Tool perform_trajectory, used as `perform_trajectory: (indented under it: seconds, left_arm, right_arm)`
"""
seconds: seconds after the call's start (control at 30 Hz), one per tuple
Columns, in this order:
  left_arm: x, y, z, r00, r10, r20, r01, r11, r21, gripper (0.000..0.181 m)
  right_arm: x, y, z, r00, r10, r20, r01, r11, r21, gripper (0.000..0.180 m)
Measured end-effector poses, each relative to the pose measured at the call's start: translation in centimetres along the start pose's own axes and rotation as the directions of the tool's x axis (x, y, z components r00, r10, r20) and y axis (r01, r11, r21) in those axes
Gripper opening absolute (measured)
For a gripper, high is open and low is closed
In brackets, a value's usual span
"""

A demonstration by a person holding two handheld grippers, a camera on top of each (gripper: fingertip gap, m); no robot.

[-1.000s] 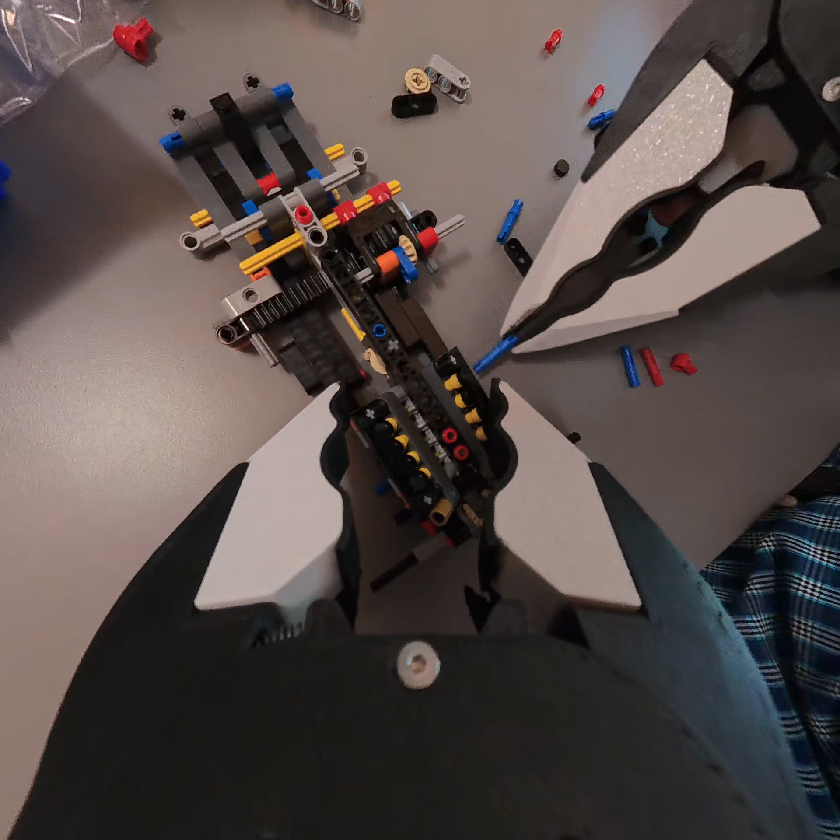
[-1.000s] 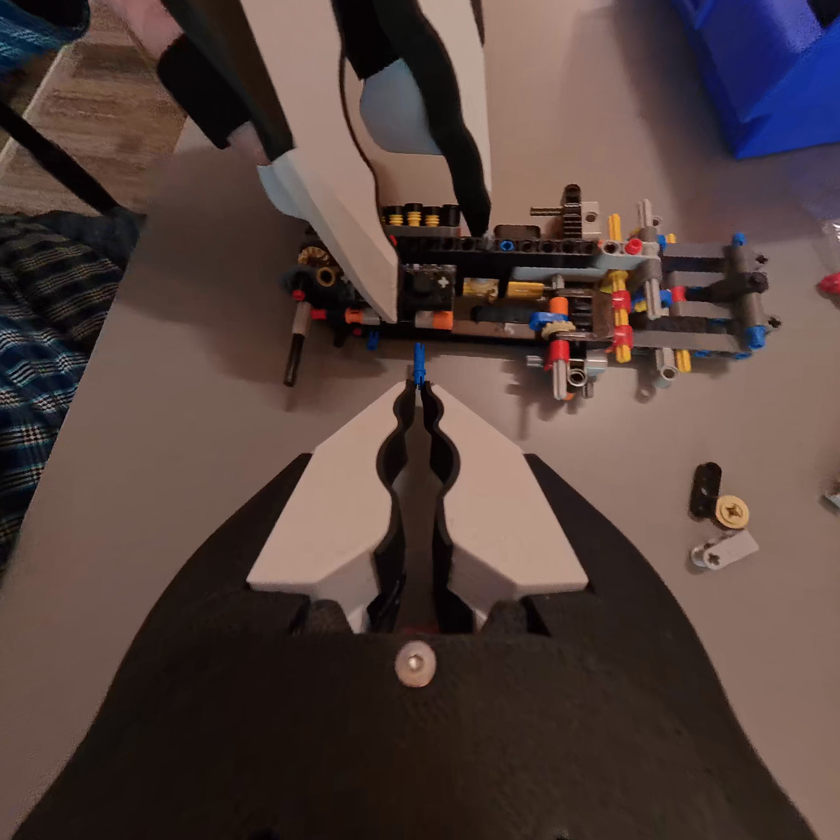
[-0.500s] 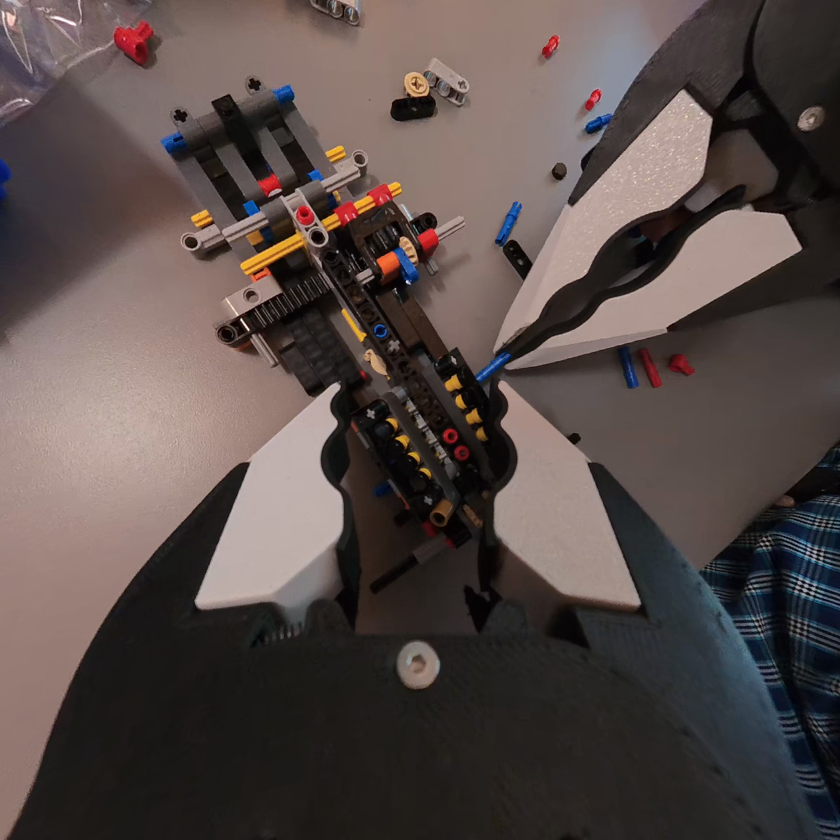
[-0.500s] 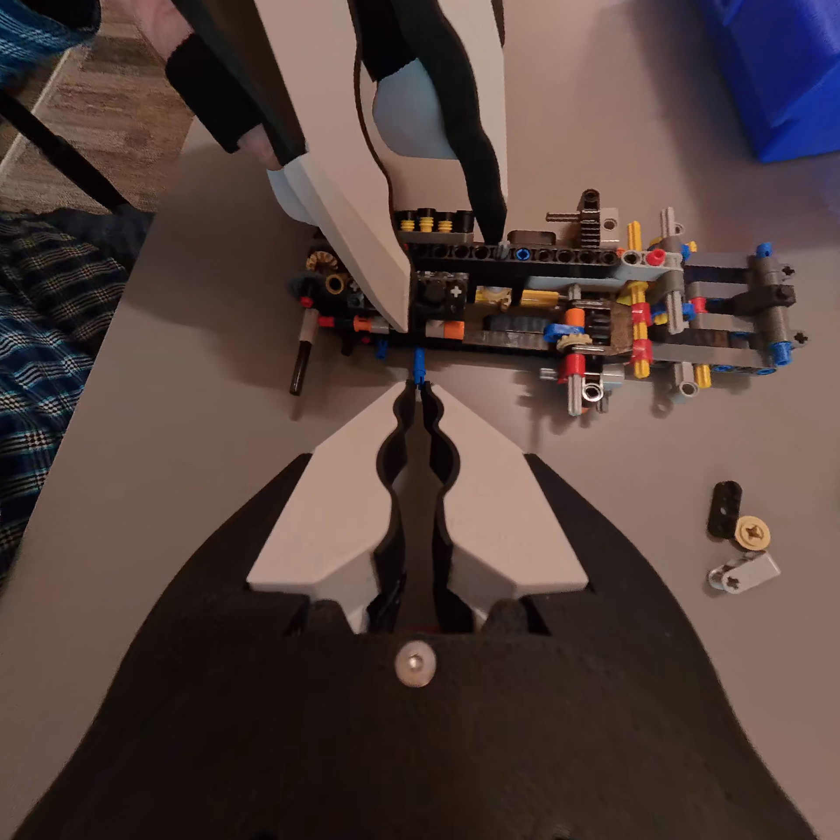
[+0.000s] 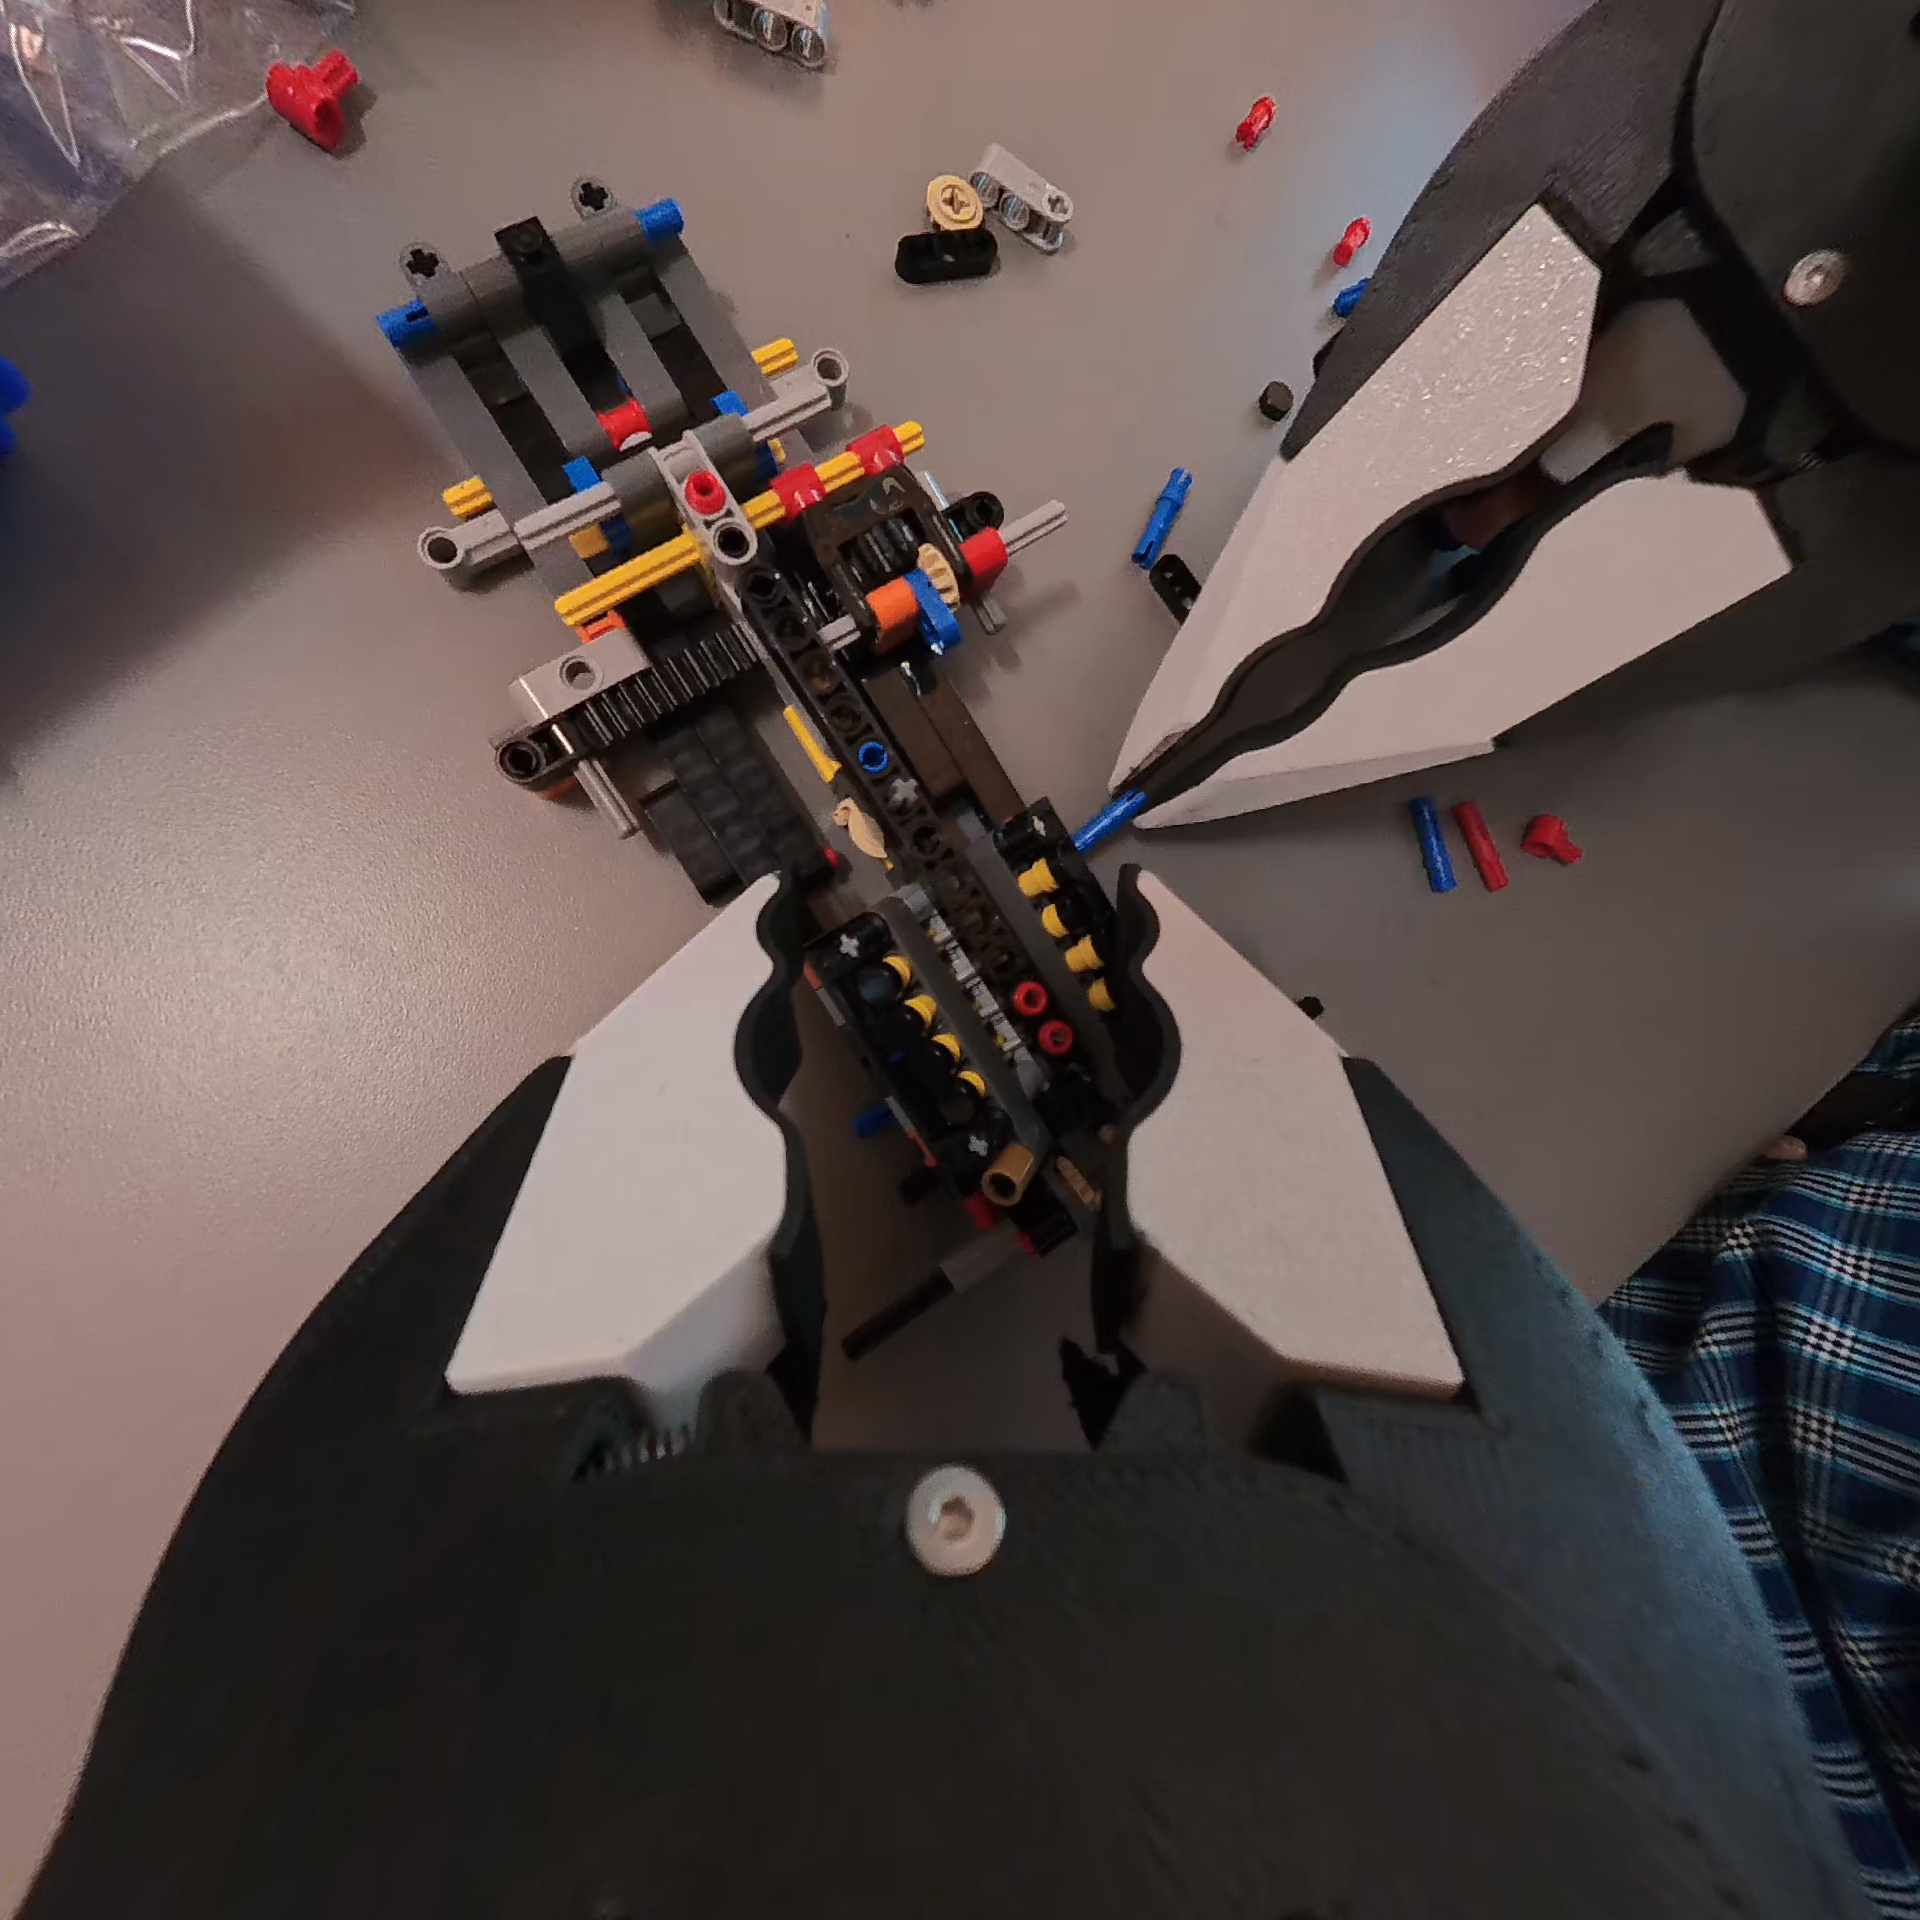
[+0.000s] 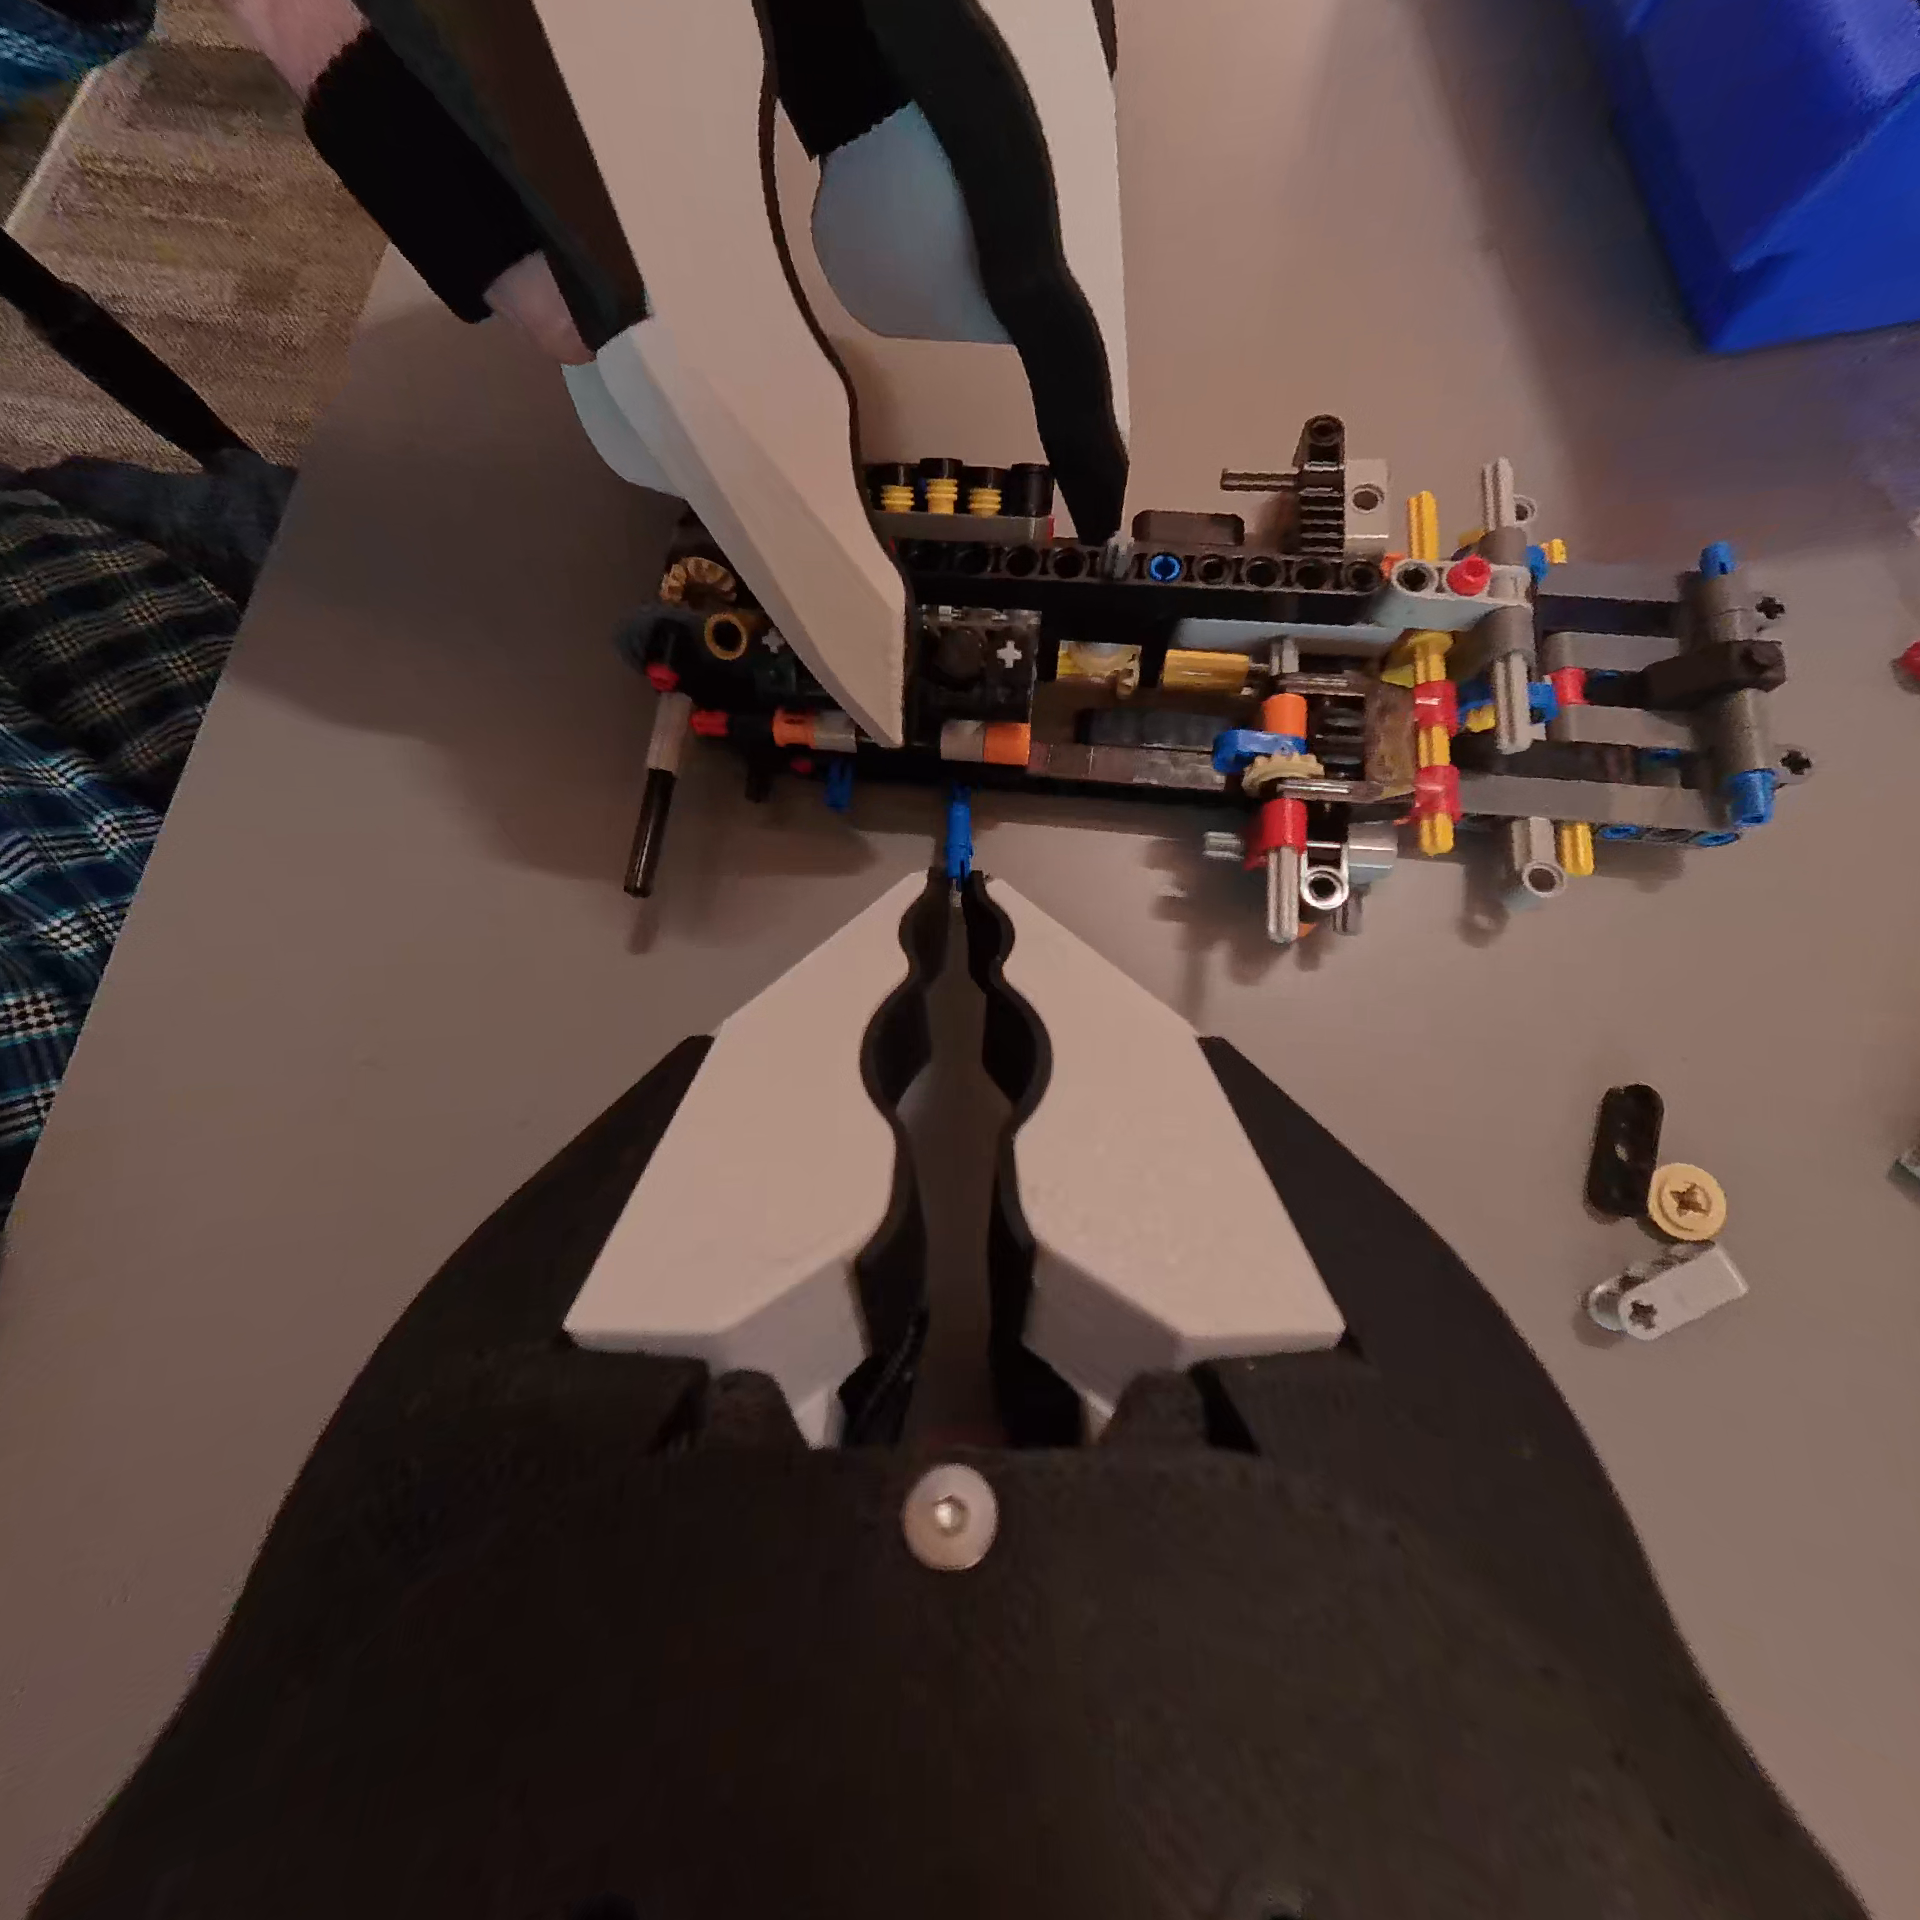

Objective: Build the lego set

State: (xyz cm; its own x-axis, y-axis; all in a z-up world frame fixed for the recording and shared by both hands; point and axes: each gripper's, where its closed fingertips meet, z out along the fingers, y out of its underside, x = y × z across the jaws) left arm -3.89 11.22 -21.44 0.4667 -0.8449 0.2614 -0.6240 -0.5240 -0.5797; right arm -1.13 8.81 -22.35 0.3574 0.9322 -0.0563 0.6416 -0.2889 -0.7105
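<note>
A long Technic chassis (image 5: 790, 665) of black, grey, yellow, red and blue parts lies on the grey table; it also shows in the right wrist view (image 6: 1247, 665). My left gripper (image 5: 951, 904) is shut on the chassis's near end, one finger on each side. It shows from above in the right wrist view (image 6: 987, 613). My right gripper (image 6: 954, 883) is shut on a small blue pin (image 6: 958, 826), whose tip touches the chassis's side. In the left wrist view that gripper (image 5: 1132, 805) holds the blue pin (image 5: 1103, 821) against the chassis.
Loose parts lie around: blue and red pins (image 5: 1455, 844), a blue pin (image 5: 1162, 515), a tan gear, black and grey connectors (image 5: 977, 213), also in the right wrist view (image 6: 1652, 1205). A blue bin (image 6: 1787, 156) stands far right. The table edge and plaid cloth (image 6: 62, 727) are at left. My right fingertips sit around 5 cm from my left ones.
My right gripper has moved the blue pin closer until its tip meets the chassis's side. My left gripper has kept its hold on the chassis.
</note>
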Motion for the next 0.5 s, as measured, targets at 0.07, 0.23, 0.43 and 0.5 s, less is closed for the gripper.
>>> perform_trajectory:
  seconds: [0.07, 0.23, 0.43, 0.5]
  left_arm:
    - [0.0, 0.0, 0.0, 1.0, -0.001, -0.001, 0.001, 1.0, 0.002, 0.058]
    - [0.0, 0.0, 0.0, 1.0, 0.0, -0.001, 0.0, 1.0, 0.0, 0.058]
    - [0.0, 0.0, 0.0, 1.0, -0.002, -0.003, 0.002, 1.0, 0.005, 0.058]
    - [0.0, 0.0, 0.0, 1.0, -0.001, -0.002, 0.001, 1.0, 0.003, 0.058]
  right_arm:
    - [0.3, 0.1, -0.2, 1.0, 0.01, -0.008, -0.01, 1.0, 0.0, 0.001]
    - [0.9, -0.1, -0.4, 0.999, 0.023, -0.024, -0.023, 1.0, 0.015, 0.001]
    - [1.4, 0.1, -0.6, 0.999, 0.032, -0.039, -0.032, 0.999, 0.013, 0.001]
    - [1.7, 0.0, -0.7, 0.998, 0.041, -0.043, -0.04, 0.999, 0.022, 0.001]
